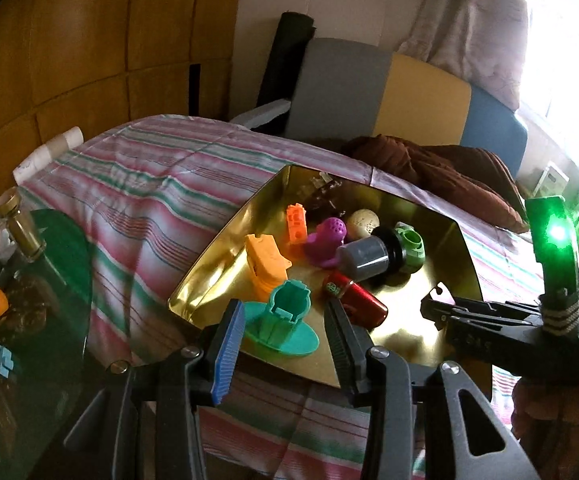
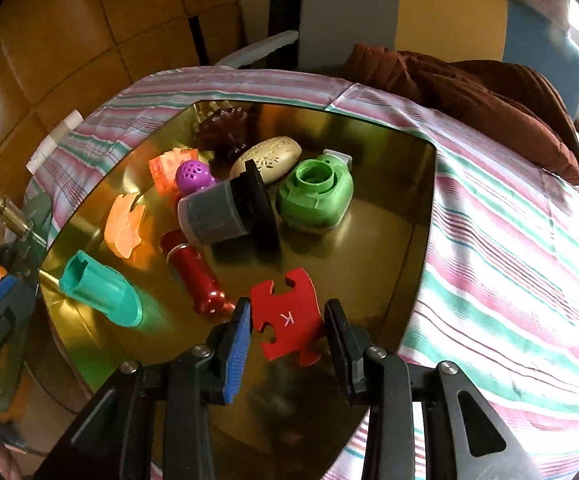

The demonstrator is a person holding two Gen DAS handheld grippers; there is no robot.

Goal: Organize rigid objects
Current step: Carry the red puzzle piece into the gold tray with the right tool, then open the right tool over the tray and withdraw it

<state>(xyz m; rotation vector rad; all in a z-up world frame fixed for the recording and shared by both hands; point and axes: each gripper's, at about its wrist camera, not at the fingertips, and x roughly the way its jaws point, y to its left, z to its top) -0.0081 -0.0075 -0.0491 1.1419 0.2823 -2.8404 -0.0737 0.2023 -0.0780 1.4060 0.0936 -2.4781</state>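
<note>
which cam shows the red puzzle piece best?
Right wrist: the red puzzle piece sits between the right gripper fingers over the gold tray, its letter K readable. Left wrist shows that gripper from the side; the piece can't be made out there.

Both my wrist views look forward and down, close over the shared gold tray [image 1: 441, 344] [image 2: 389, 240], left view from its near-left edge.

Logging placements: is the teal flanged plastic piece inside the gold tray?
Inside: the teal flanged plastic piece sits upright on the gold tray, near its front-left edge.
</note>
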